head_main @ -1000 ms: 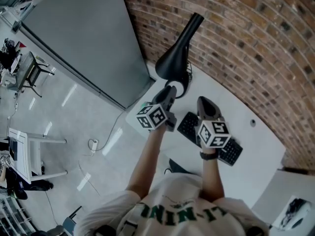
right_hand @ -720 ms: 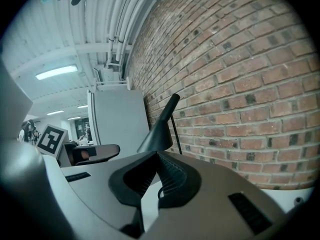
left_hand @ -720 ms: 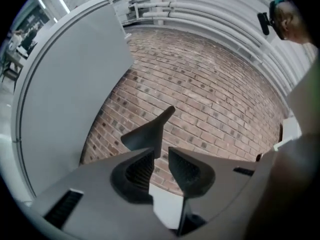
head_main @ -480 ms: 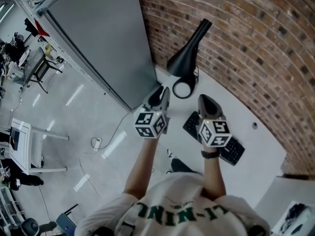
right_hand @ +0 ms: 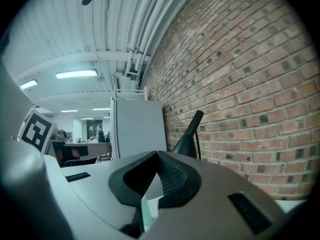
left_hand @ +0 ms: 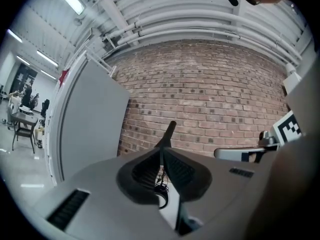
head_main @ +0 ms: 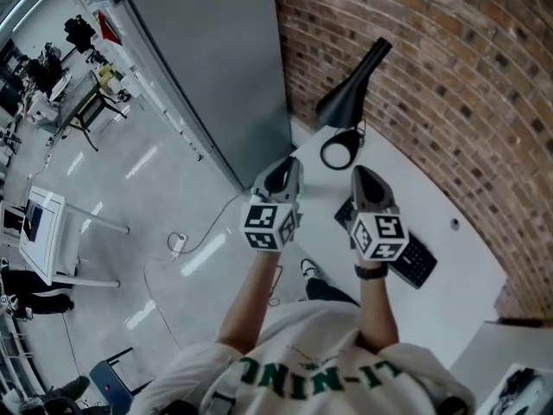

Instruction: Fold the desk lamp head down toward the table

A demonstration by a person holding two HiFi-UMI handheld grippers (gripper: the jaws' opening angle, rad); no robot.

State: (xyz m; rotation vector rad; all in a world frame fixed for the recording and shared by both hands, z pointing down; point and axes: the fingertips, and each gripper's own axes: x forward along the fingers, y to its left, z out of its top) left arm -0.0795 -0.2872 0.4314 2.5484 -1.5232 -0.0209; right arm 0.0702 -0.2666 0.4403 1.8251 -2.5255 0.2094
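Observation:
A black desk lamp (head_main: 347, 102) stands on the white table (head_main: 449, 292) against the brick wall. Its cone head points down at the ring base (head_main: 340, 150) and its stem slants up to the right. Both grippers hang level in front of it, apart from it. My left gripper (head_main: 285, 166) is left of the base; its jaws are closing to a thin slit with nothing between them. In the left gripper view the lamp stem (left_hand: 169, 132) shows over the left gripper (left_hand: 161, 156). My right gripper (head_main: 359, 175) is shut and empty; its own view shows the lamp (right_hand: 188, 136) beyond the right gripper (right_hand: 157, 156).
A black keyboard (head_main: 413, 261) lies on the table under my right hand. A tall grey panel (head_main: 216, 59) stands left of the table against the brick wall (head_main: 467, 76). The table's near edge drops to the floor, where a white cable (head_main: 194, 236) lies.
Both grippers have drawn back and up from the lamp. The left one, close by the lamp base a second ago, is now apart from it, and its marker cube has rolled.

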